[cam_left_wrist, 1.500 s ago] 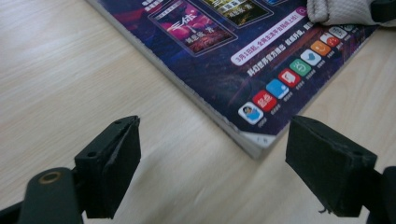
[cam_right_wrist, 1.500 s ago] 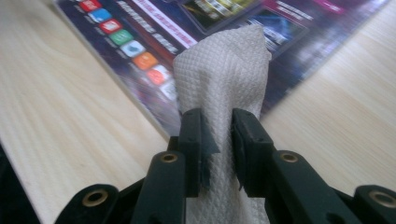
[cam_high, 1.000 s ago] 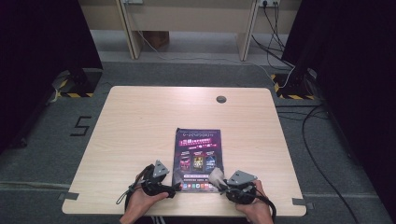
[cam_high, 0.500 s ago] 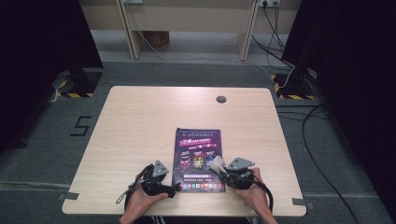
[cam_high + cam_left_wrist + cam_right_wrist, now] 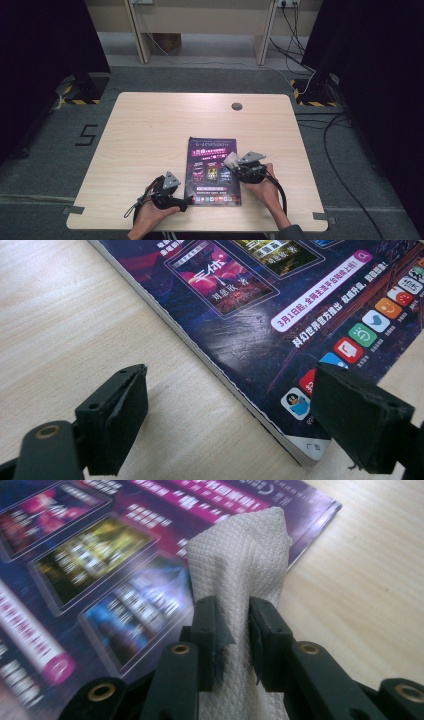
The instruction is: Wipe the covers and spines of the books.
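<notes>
jaws on the left gripper [image 5: 186,202] stood wide apart, low at the near left corner of the magazine [image 5: 212,171], one on bare table [image 5: 150,130], one over the cover. magazine lay flat near the table's front edge. right gripper [image 5: 231,161] was clamped on a white paper towel [image 5: 242,565] over the cover's right side.

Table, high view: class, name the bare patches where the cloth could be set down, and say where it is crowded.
Bare wood: the far half of the table between the magazine and the round hole; also strips left and right of the magazine. Crowded: the near edge, with the left gripper and the right gripper holding the cloth.
</notes>
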`<state>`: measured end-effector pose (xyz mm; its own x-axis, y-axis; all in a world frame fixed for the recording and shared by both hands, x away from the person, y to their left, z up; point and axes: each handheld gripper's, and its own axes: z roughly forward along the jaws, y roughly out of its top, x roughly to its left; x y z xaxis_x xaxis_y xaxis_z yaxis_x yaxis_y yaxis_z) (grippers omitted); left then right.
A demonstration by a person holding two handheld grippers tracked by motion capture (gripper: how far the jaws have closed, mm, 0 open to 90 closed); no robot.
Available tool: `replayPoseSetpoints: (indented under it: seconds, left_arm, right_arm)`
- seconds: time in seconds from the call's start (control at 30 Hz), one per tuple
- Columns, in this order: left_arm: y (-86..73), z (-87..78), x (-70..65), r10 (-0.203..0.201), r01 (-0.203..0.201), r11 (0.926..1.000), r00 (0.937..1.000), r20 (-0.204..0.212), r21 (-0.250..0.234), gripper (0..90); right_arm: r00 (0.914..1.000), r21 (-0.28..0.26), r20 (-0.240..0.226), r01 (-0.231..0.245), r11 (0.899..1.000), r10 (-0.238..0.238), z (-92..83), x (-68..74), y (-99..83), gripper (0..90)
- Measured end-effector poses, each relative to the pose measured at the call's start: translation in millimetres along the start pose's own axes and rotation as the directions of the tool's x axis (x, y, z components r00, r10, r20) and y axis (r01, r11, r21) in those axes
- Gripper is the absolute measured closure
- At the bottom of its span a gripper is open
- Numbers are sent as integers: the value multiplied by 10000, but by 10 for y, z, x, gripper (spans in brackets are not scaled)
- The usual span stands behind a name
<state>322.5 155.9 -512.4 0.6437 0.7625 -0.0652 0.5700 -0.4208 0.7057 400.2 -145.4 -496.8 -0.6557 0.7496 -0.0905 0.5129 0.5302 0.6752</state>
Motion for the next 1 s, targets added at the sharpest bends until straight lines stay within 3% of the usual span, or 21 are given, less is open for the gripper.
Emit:
replayPoseSetpoints:
  seconds: [0.33, 0.67, 0.87, 1.0]
  left_arm:
    - [2, 1, -2, 45, -45, 10000, 10000, 9, -10, 149]
    - [-5, 1, 2, 14, -14, 10000, 10000, 43, -48, 150]
    - [-5, 1, 5, 8, -8, 10000, 10000, 62, -45, 150]
    - [-4, 2, 5, 23, -23, 10000, 10000, 62, -39, 150]
  right_arm:
    - [9973, 132, 700, -228, 9997, 218, 316, -246, 320, 749]
    - [9896, 343, 1194, -846, 9958, 799, 556, -472, 581, 749]
    - [9850, 584, 1584, -779, 9953, 678, 628, -464, 681, 756]
    - [9890, 626, 1399, -573, 9964, 481, 659, -363, 731, 756]
